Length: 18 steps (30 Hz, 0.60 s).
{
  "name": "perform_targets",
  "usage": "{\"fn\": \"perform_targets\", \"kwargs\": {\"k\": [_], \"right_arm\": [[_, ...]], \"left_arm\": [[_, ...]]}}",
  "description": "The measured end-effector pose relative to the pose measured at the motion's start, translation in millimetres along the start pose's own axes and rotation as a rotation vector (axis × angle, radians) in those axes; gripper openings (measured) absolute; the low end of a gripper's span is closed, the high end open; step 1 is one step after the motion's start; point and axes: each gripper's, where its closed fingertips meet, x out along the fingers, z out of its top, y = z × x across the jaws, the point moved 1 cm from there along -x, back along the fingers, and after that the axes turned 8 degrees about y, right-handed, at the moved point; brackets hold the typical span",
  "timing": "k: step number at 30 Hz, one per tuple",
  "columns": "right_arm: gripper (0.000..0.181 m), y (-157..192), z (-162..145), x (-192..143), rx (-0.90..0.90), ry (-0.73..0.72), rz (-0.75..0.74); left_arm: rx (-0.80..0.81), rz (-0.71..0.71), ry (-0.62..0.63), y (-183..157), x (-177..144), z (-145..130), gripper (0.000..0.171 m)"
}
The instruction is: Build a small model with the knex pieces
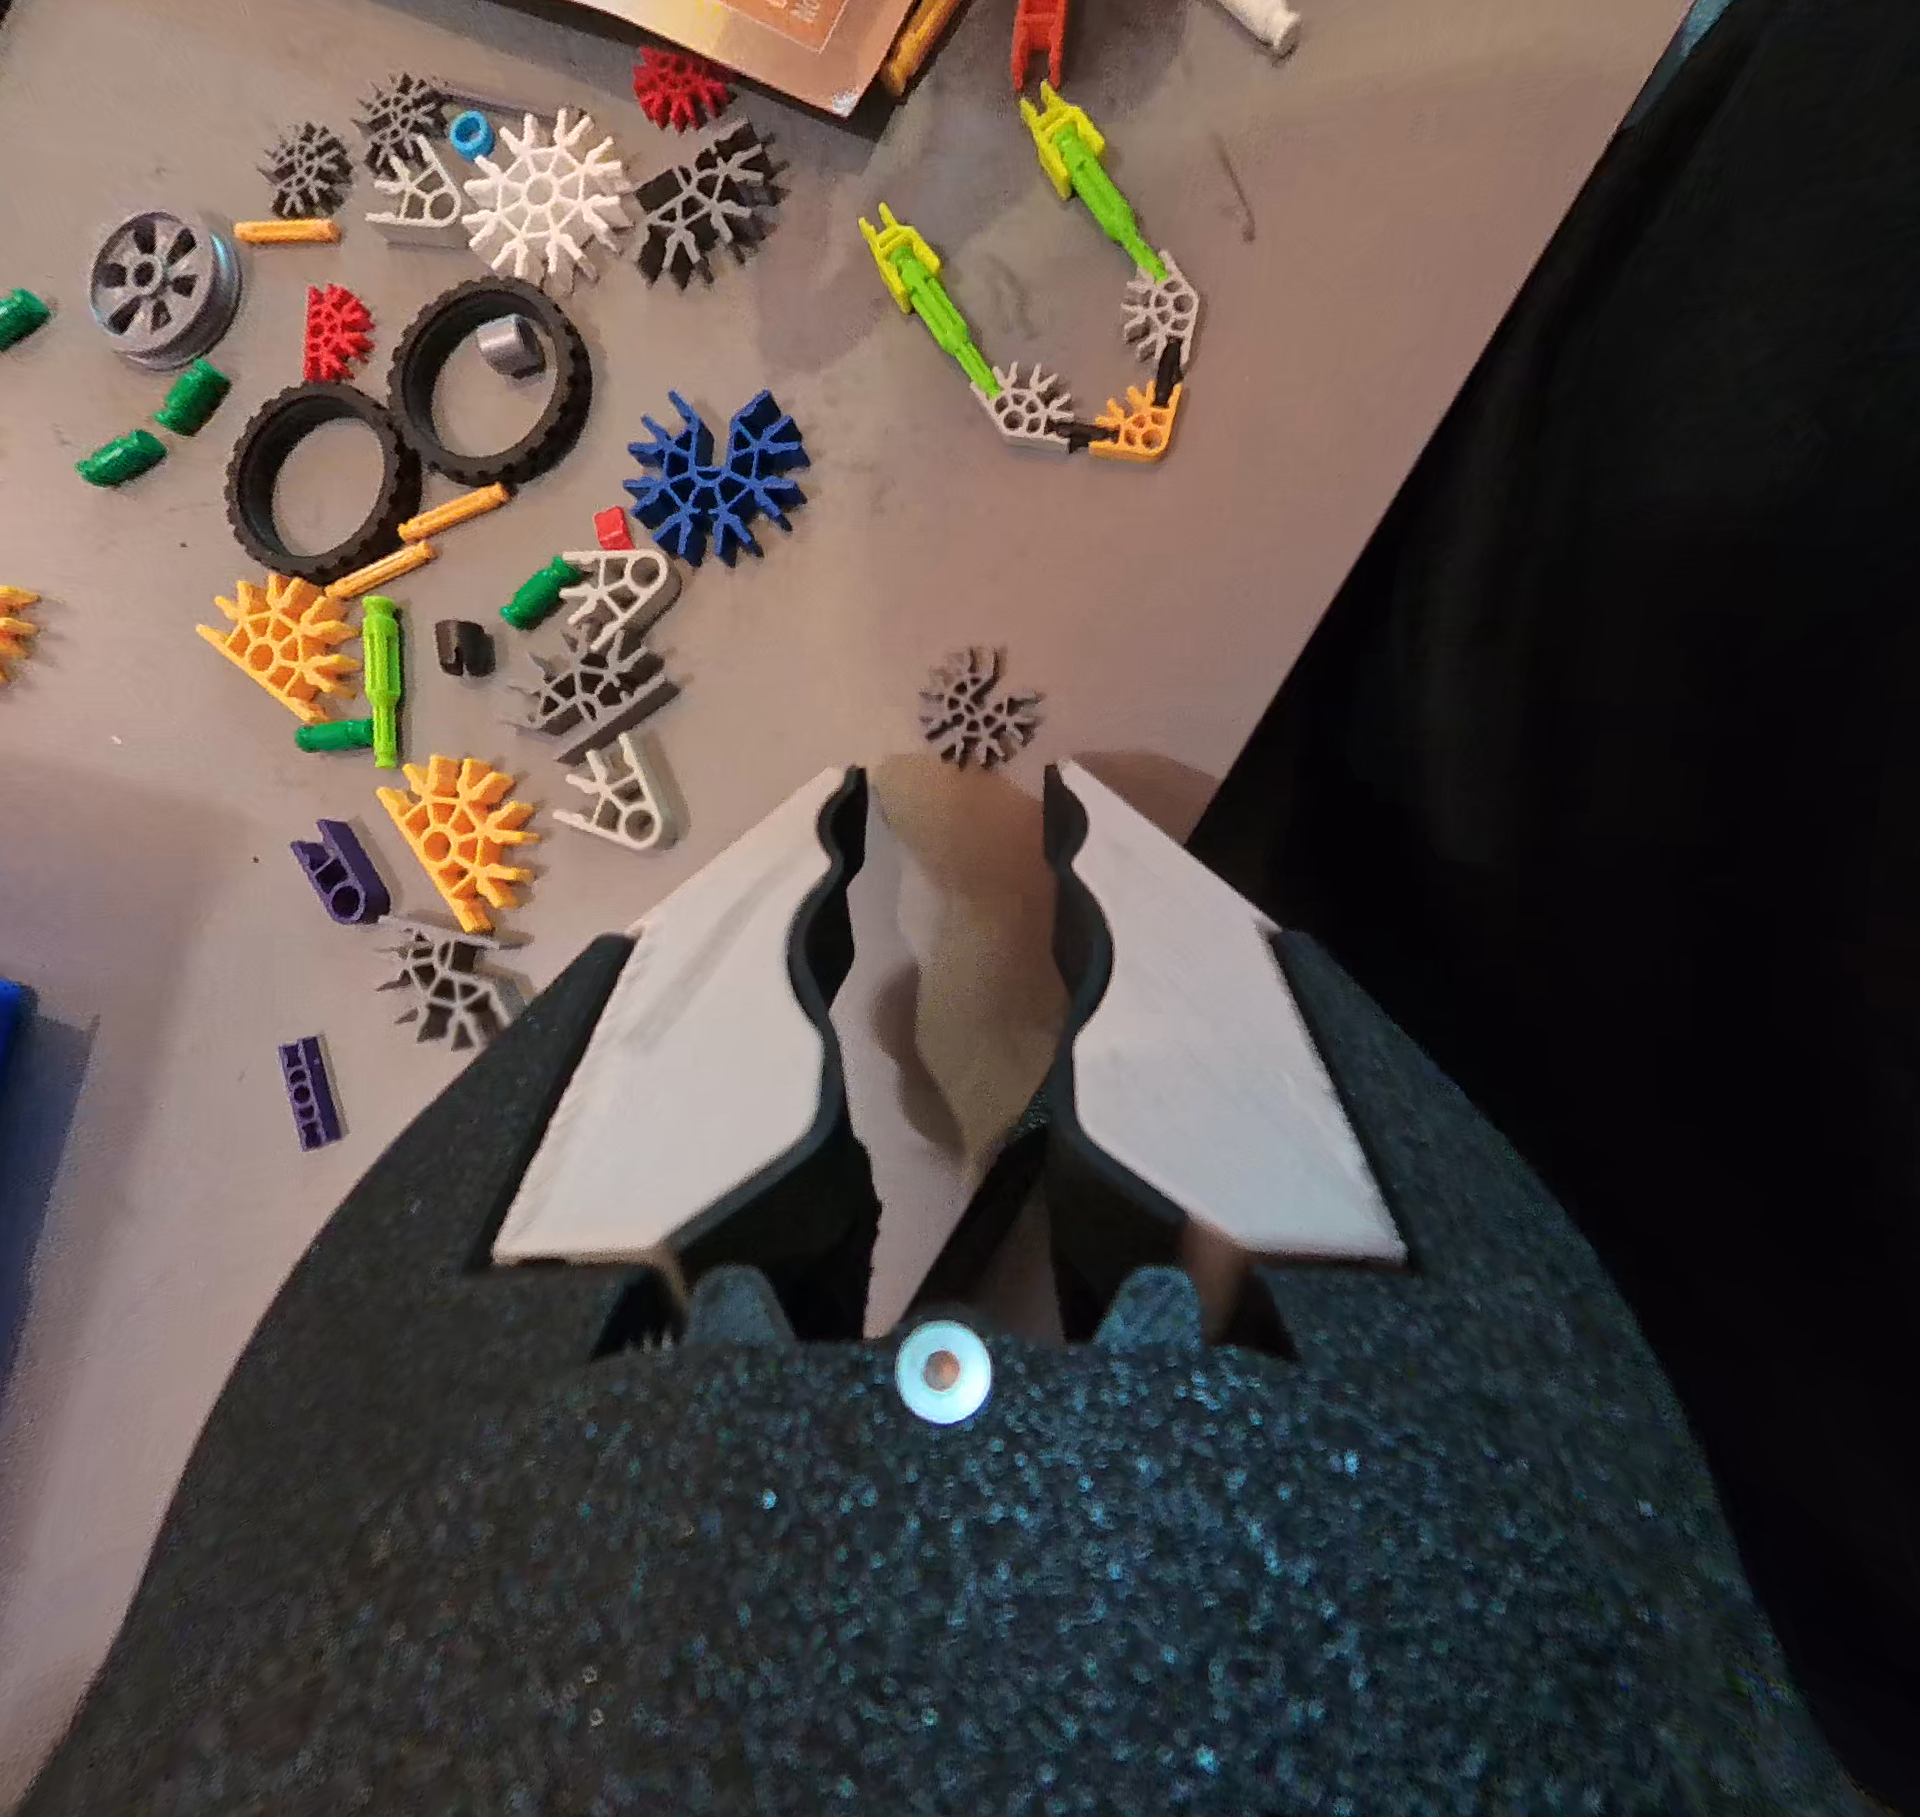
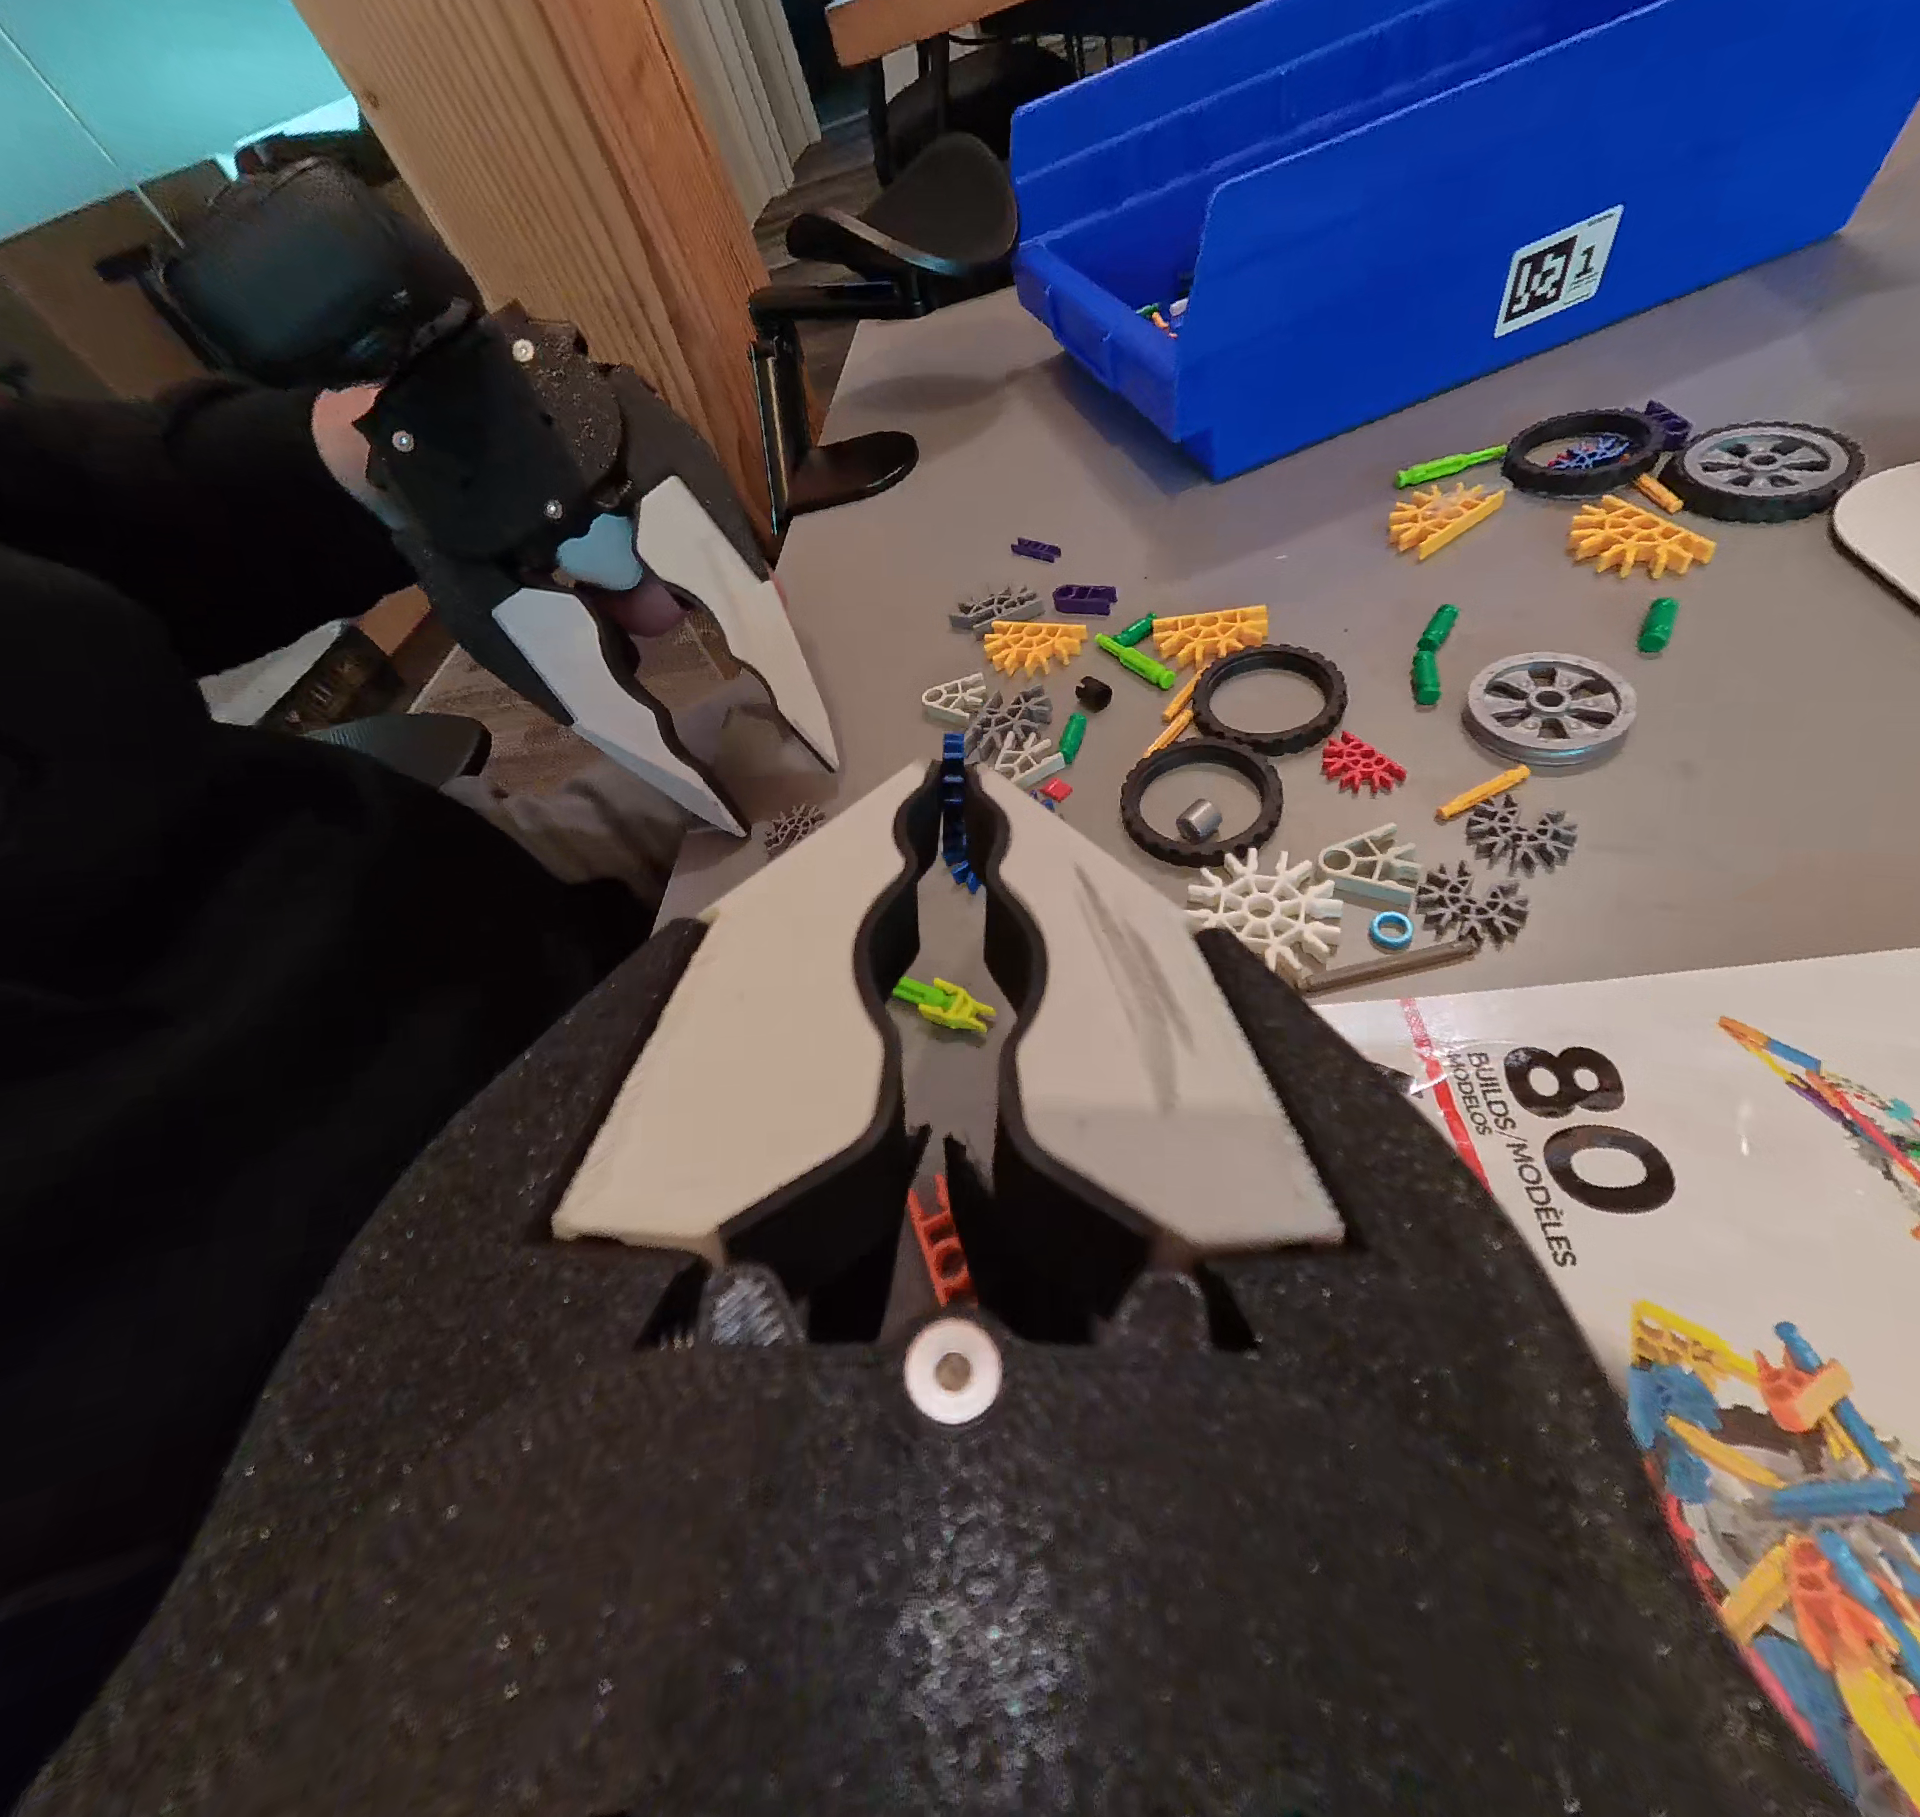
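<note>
With the left tool [image 1: 956, 780] spread and empty at the near edge of the desk [image 1: 935, 572], just short of a grey connector [image 1: 977, 707]. With the right tool [image 2: 951, 780] narrowly parted, pinching nothing, a blue connector [image 2: 954, 822] on the desk beyond its tips.

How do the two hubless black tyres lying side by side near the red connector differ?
The far tyre rings a small grey cylinder; the near tyre rings only bare table. The far tyre lies closer to the white connector; the near tyre has orange rods beside it. Both are black, treaded and lying flat.
</note>
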Motion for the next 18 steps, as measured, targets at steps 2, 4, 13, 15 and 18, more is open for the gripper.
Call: {"fn": "perform_targets", "kwargs": {"k": [2, 4, 13, 15, 18], "right_arm": [[0.002, 2, -1, 0, -0.023, 0.011, -0.005], [0.002, 4, -3, 2, -0.044, 0.031, -0.011], [0.002, 7, -7, 6, -0.081, 0.066, -0.024], [0.002, 7, -7, 7, -0.085, 0.072, -0.029], [0.002, 6, -8, 7, -0.088, 0.077, -0.037]], "left_arm": [[0.018, -0.021, -0.005, -2, 2, 3, 0.033], [0.032, -0.038, -0.010, -4, 4, 7, 0.033], [0.024, -0.048, -0.029, -4, 9, 14, 0.022], [0.009, -0.041, -0.030, -2, 10, 14, 0.022], [-0.006, -0.033, -0.035, 1, 11, 15, 0.021]]}}
